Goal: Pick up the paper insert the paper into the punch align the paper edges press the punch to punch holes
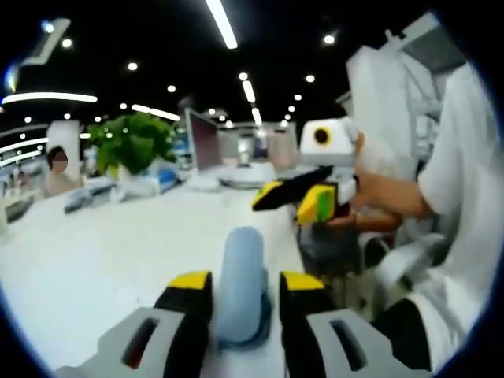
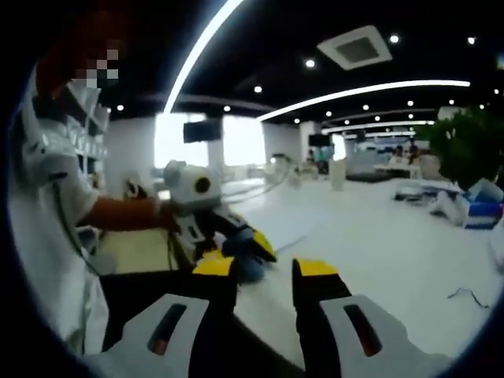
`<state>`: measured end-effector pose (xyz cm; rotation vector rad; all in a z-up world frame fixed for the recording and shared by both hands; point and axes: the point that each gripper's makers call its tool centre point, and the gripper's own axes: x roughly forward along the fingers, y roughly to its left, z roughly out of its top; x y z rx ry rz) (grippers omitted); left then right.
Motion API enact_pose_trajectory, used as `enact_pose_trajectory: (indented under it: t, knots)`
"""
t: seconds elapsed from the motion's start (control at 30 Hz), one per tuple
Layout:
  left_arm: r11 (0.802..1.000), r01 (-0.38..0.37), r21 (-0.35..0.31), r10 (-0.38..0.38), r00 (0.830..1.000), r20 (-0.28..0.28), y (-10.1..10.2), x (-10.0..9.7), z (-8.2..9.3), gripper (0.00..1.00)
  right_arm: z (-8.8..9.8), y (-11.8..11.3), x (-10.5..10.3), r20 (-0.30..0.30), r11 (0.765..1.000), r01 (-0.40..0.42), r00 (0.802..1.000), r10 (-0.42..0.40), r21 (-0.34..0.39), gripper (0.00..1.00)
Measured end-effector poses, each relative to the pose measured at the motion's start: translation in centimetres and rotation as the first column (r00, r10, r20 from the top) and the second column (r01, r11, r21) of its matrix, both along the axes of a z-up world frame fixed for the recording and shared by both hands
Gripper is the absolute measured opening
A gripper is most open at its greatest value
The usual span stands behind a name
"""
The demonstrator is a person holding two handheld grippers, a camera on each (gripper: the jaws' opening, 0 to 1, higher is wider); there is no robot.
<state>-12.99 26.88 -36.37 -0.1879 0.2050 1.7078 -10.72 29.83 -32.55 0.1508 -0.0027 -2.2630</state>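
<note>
My left hand-held gripper (image 1: 245,290) hides the lower end of the blue punch (image 1: 241,279). Beyond the plant (image 1: 132,142), everything on the tabletop (image 1: 94,252) blurs past telling.

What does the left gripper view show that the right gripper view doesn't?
Left gripper view: a seated person far back and a monitor.
Right gripper view: a ceiling vent, a thin cable on the table and a blue box.
Both: the white table, the plant, the left gripper with a light blue object between its jaws, and the right gripper, jaws apart with nothing between them.
</note>
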Motion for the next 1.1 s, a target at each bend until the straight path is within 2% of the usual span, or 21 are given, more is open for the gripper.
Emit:
enact_pose_trajectory:
  t: [0.3, 0.57, 0.7, 0.83, 0.97, 1.1]
  knots:
    - [1.000, 0.000, 0.002, 0.000, 1.000, 0.000, 0.0, 0.0, 0.0, 0.35, 0.6, -0.4, 0.1, -0.014, 1.000, 0.018, 1.000, -0.018, -0.018, 0.30]
    - [1.000, 0.003, 0.004, -0.003, 1.000, 0.005, 0.1, 0.0, -0.1, 0.33, 1.0, -0.2, -0.1, -0.012, 0.997, 0.070, 0.997, -0.070, -0.045, 0.28]
    - [1.000, -0.005, 0.017, 0.005, 1.000, 0.009, 0.0, -0.2, 0.1, 0.26, 1.6, -0.3, -0.2, -0.017, 0.993, 0.092, 0.995, -0.093, -0.072, 0.27]
    - [1.000, -0.003, 0.019, 0.003, 1.000, 0.009, 0.0, -0.2, 0.2, 0.26, 2.1, -0.7, -0.3, -0.024, 0.991, 0.108, 0.994, -0.110, -0.076, 0.26]
    - [1.000, -0.002, 0.019, 0.001, 1.000, 0.009, 0.0, -0.1, 0.2, 0.26, 3.1, -1.3, -0.5, -0.050, 0.988, 0.130, 0.990, -0.134, -0.081, 0.24]
    - [1.000, -0.002, 0.019, 0.002, 1.000, 0.007, -0.1, -0.1, 0.2, 0.26, 4.6, -2.1, -1.2, -0.094, 0.979, 0.184, 0.977, -0.192, -0.089, 0.23]
